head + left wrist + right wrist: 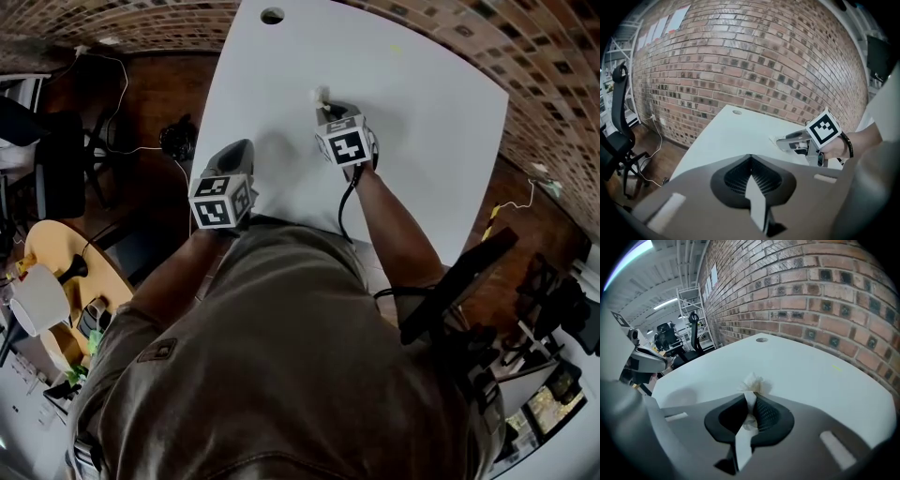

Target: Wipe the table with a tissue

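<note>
A crumpled white tissue (753, 382) sticks out from the tips of my right gripper (752, 398), which is shut on it and presses it onto the white table (811, 376). In the head view the tissue (321, 94) lies mid-table just beyond the right gripper (326, 105). My left gripper (246, 145) hovers near the table's left front edge, apart from the tissue. Its jaws (750, 157) are shut with nothing between them. From the left gripper view the right gripper (785, 141) and the tissue (774, 139) show to the right.
A round cable hole (272, 15) sits near the table's far edge, below a brick wall (754, 61). A small yellow mark (836, 367) is on the tabletop. A black office chair (56, 159) and a round wooden table (66, 272) stand to the left.
</note>
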